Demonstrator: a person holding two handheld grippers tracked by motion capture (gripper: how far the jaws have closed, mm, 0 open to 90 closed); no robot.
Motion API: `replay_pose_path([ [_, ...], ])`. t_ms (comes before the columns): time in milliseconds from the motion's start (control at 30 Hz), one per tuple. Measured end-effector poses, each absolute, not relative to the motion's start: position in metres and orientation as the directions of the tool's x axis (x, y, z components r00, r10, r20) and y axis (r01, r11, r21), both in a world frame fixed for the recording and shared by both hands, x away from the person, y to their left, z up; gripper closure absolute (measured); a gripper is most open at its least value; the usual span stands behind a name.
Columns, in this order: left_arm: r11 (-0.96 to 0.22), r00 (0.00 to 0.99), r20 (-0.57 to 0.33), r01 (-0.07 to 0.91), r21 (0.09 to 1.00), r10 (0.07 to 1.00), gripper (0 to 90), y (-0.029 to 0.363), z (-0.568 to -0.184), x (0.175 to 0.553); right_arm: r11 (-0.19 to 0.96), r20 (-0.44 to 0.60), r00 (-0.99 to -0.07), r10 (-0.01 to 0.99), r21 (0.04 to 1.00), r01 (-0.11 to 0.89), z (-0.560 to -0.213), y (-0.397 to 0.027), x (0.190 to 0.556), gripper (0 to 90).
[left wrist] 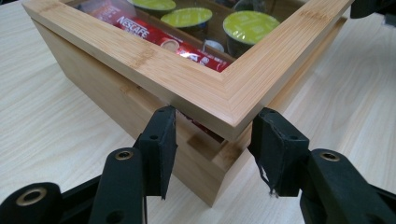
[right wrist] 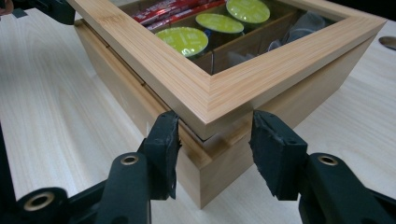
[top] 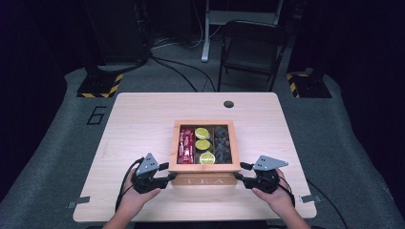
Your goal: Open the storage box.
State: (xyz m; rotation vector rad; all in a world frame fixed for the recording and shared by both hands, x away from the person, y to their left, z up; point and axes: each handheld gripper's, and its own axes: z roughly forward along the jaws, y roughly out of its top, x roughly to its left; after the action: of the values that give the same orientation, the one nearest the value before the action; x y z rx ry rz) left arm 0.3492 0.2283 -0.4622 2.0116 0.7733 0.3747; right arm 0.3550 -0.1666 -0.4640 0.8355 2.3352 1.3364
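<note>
A: Where does the table [top: 143, 119] stand, and what is around it?

B: It is a pale wooden table on grey floor, with a dark folding chair [top: 252, 47] beyond its far edge and a round cable hole [top: 229, 104] near that edge.

A: And the tea box [top: 204, 180]?

B: Near the person's edge, about midway across. Its front, lettered TEA, faces the person; its sides run square with the table, and from above I cannot tell which axis is the longer.

A: The lid [top: 204, 167]?

B: A wooden frame with a clear pane, tilted up a little at the front, so a gap shows under its near corners in both gripper views.

A: What is inside?

B: Three rows: red Nescafe sachets [left wrist: 140, 29] on the left, green-topped capsules [right wrist: 183, 39] in the middle, and dark items [top: 222, 140] on the right, possibly pods; too dim to say.

A: The claws?

B: The left gripper [left wrist: 212, 140] straddles the lid's front left corner, the right gripper [right wrist: 215, 140] its front right corner. Each stands partly wide with its pads [left wrist: 161, 140] at the lid's underside; whether they press it I cannot tell. Nothing stands in their way
</note>
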Motion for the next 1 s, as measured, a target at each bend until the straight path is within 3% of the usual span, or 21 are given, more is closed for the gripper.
replay_pose_path([
  [200,-0.318,0.739,-0.071,0.371,0.872,0.670,50.6,0.230,-0.454,0.351,0.381,-0.005,-0.770,0.638,0.871,0.310,-0.457,-0.164,0.362,51.1],
  [300,-0.344,0.742,-0.026,0.341,0.875,0.670,49.4,0.231,-0.449,0.352,0.371,-0.007,-0.762,0.647,0.876,0.307,-0.453,-0.161,0.364,50.0],
  [1000,-0.298,0.735,-0.029,0.311,0.903,0.678,49.4,0.232,-0.414,0.363,0.352,-0.018,-0.751,0.660,0.890,0.289,-0.423,-0.159,0.375,49.5],
])
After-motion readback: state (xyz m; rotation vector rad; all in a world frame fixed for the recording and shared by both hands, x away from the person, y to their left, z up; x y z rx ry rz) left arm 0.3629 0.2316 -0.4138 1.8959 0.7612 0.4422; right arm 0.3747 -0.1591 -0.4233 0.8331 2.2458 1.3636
